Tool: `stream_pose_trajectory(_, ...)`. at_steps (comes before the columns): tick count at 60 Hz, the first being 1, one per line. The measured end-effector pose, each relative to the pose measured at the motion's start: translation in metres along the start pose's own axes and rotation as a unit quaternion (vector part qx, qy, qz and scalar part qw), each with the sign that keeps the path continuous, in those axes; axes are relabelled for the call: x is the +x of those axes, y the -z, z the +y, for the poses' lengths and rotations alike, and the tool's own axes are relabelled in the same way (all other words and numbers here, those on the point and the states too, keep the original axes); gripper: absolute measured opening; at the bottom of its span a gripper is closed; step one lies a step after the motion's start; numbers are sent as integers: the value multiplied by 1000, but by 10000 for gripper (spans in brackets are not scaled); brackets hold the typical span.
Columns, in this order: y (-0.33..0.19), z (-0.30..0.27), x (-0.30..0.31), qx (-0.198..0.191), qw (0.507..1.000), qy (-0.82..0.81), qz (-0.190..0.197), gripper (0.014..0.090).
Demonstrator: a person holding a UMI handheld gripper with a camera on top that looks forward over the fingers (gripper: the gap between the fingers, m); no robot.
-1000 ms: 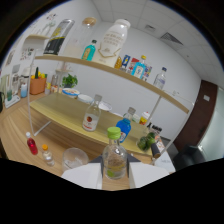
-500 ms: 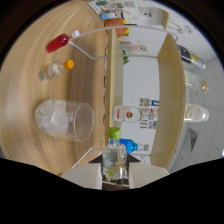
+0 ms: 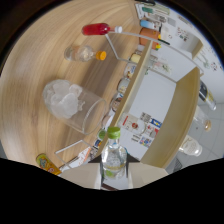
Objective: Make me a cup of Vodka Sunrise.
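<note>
Wooden tabletop (image 3: pixel 35 85) fills most of the tilted gripper view, with a two-tier wooden shelf (image 3: pixel 172 120) of bottles and cartons running along its far edge and white wall beyond. The whole scene appears rolled onto its side, which suggests the hand holding the gripper (image 3: pixel 116 172) has turned it well over, as for pouring.

Closest to the fingers lies the clear glass (image 3: pixel 75 107), packed with ice and seen with its mouth facing the camera. Just ahead of the fingers, gripped between both of them, is a small clear bottle with a green cap (image 3: pixel 114 152); the fingers are closed on its body, and the cap points toward the rim of the glass. Farther off on the table sit a small glass bottle with an orange cap (image 3: pixel 85 52) and, beyond it, a bottle of red liquid (image 3: pixel 97 29). A yellow-labelled bottle (image 3: pixel 47 164) lies near the fingers to the left.

Judging by the task, this looks like the step of bringing a spirit or mixer to the glass. The main risk is that the green cap seems to be on: tipping further would deliver nothing, and the cap would need removing first. If it is loose, liquid could miss the glass and spill on the table, since the bottle's mouth is beside the rim rather than clearly over it. A smooth, rolled-over bottle could also slip in the fingers.
</note>
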Motion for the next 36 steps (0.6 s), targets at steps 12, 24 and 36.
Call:
stream_pose_trajectory(12,18,0,28,29,945,-326,-14,356)
stream_pose_trajectory(24,37,10,65,87,748,-658,-3,360)
stream_pose_trajectory(36,22,7,24,98,626,-772,-43,357)
